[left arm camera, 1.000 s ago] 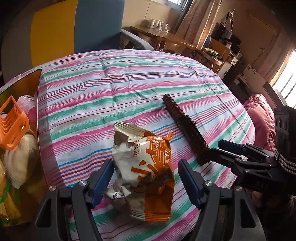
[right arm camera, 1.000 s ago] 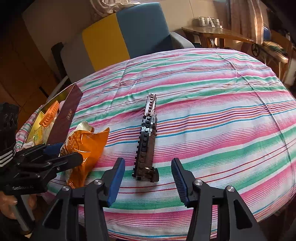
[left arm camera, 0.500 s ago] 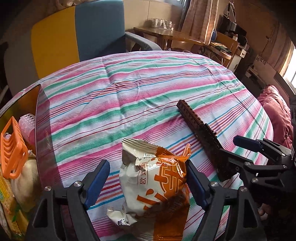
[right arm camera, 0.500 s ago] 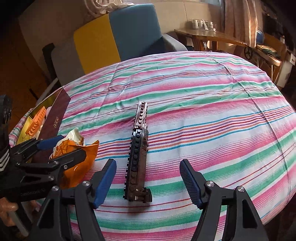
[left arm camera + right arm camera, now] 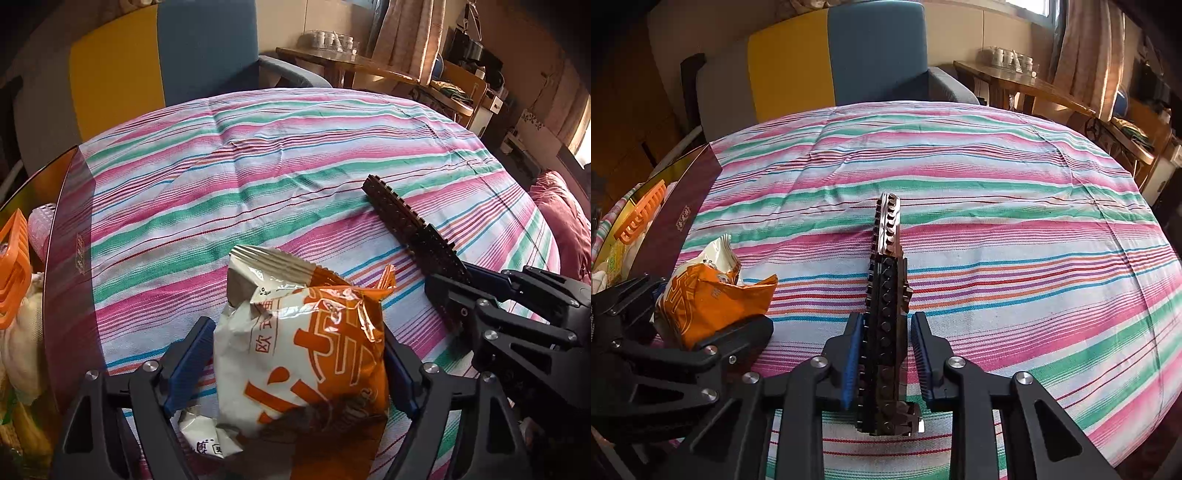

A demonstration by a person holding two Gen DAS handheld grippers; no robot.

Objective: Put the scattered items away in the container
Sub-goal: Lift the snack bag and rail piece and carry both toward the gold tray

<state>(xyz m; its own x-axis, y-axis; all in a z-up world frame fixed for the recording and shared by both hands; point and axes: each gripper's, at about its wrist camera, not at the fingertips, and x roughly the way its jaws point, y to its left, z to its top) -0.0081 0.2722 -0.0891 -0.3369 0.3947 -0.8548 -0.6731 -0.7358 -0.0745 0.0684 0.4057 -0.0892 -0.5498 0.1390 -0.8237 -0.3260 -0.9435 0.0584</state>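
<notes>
Both wrist cameras are looking steeply down, close over the striped cloth [image 5: 295,177], sharing it, the left one sitting nearer the box [image 5: 70,258].

Striped cloth [image 5: 280,155] in pink, green, white and blue covers the round table, lightly creased. Behind the table stands a chair [image 5: 849,55] with yellow and blue back panels and a grey arm. Wooden side table [image 5: 1027,85] farther back at right, a tray of small white cups [image 5: 1008,57] on it. Curtain [image 5: 1086,51] hangs beside it. Dark red cushion [image 5: 565,221] at far right of left wrist view.
</notes>
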